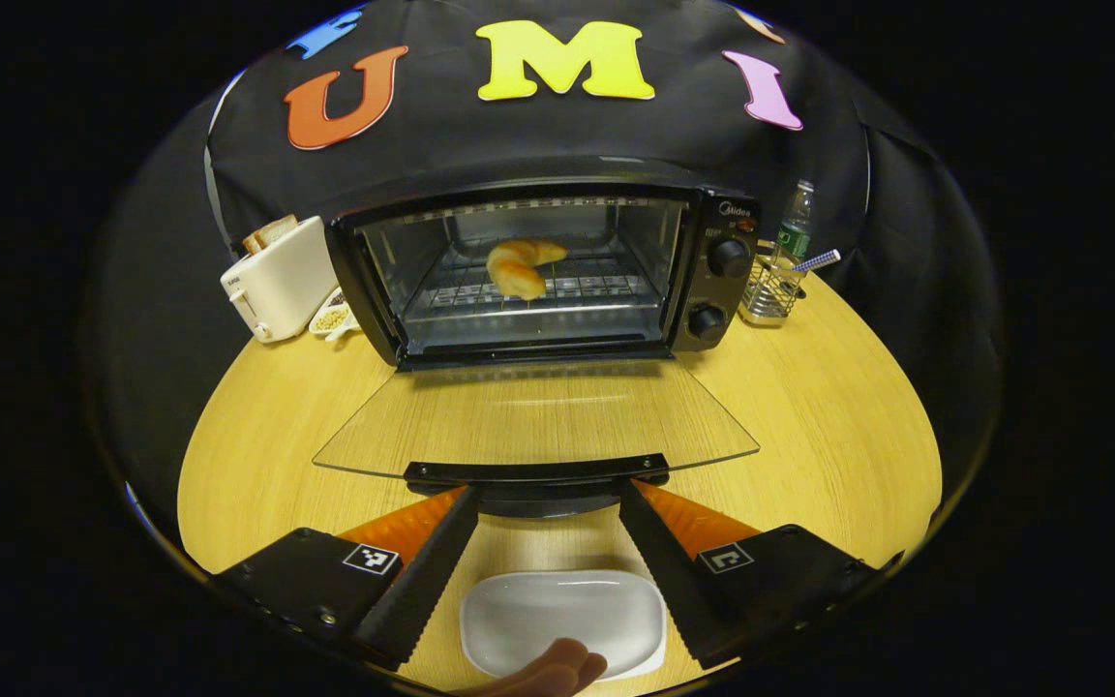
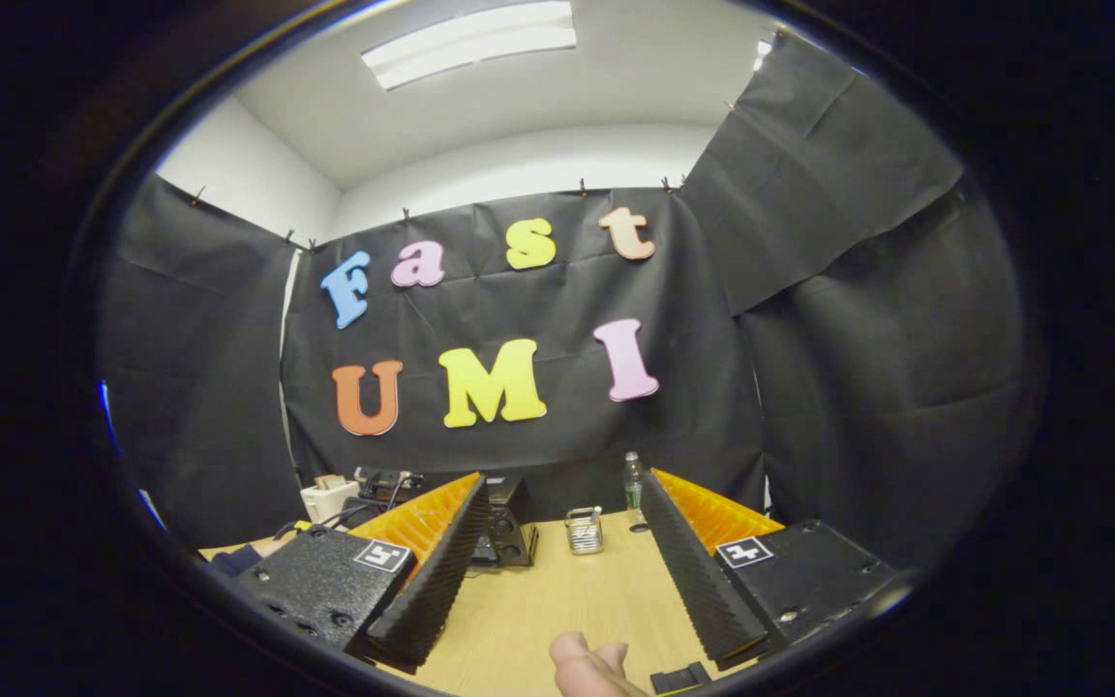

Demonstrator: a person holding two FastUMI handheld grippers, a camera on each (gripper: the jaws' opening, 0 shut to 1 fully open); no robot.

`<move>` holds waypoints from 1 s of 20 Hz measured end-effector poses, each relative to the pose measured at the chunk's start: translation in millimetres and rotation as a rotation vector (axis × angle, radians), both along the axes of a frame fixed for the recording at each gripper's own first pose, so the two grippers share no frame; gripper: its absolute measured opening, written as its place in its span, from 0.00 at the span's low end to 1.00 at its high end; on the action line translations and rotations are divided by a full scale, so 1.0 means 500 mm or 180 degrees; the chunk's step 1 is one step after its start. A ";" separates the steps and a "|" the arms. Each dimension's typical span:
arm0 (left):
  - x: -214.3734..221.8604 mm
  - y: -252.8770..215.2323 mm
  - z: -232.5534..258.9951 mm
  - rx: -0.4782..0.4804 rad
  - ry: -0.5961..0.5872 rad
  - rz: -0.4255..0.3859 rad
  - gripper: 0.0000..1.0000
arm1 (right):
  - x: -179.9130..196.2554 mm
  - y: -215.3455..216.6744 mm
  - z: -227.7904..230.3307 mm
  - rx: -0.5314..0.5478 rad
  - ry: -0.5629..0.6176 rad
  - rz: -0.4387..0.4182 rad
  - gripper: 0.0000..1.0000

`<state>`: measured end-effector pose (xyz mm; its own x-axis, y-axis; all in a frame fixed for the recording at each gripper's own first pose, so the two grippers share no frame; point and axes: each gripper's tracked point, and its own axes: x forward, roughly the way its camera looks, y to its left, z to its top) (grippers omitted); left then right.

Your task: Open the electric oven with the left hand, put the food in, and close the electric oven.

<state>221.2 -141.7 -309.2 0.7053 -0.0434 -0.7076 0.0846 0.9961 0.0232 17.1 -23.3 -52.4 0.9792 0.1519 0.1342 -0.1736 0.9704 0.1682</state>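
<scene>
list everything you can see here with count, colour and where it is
oven: 1, black, back of the table, open
oven door: 1, glass with black handle, folded down flat
croissant: 1, golden, on the oven rack
toaster: 1, white, left of the oven, bread in it
small dish: 1, white, between toaster and oven
wire basket: 1, silver, right of the oven
bottle: 1, clear, behind the basket
plate: 1, white, near table edge
table: 1, light wood
left gripper: orange and black, open, fingers beside the door handle
right gripper: orange and black, open, raised
</scene>
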 end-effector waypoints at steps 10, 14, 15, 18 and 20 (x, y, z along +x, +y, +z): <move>0.152 0.003 0.163 0.0042 -0.0555 -0.0028 0.97 | 0.029 -0.005 -0.024 -0.0015 0.0113 0.0001 1.00; 0.188 0.002 0.221 -0.0229 -0.0786 -0.0023 0.97 | 0.048 0.004 -0.043 -0.0029 0.0221 0.0009 1.00; 0.186 0.012 0.236 -0.0246 -0.0868 -0.0020 0.97 | 0.051 0.004 -0.048 -0.0026 0.0239 0.0002 1.00; 0.151 0.034 0.262 -0.0162 -0.1007 -0.0021 0.97 | 0.059 0.011 -0.057 -0.0022 0.0300 -0.0002 1.00; 0.106 0.024 0.287 -0.0120 -0.1149 -0.0106 0.96 | 0.058 0.017 -0.059 -0.0027 0.0318 -0.0001 0.99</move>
<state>274.4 -129.9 -165.7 0.9071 -0.0919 -0.4108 0.1101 0.9937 0.0207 46.1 -14.8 -81.8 0.9877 0.1524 0.0346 -0.1562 0.9718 0.1765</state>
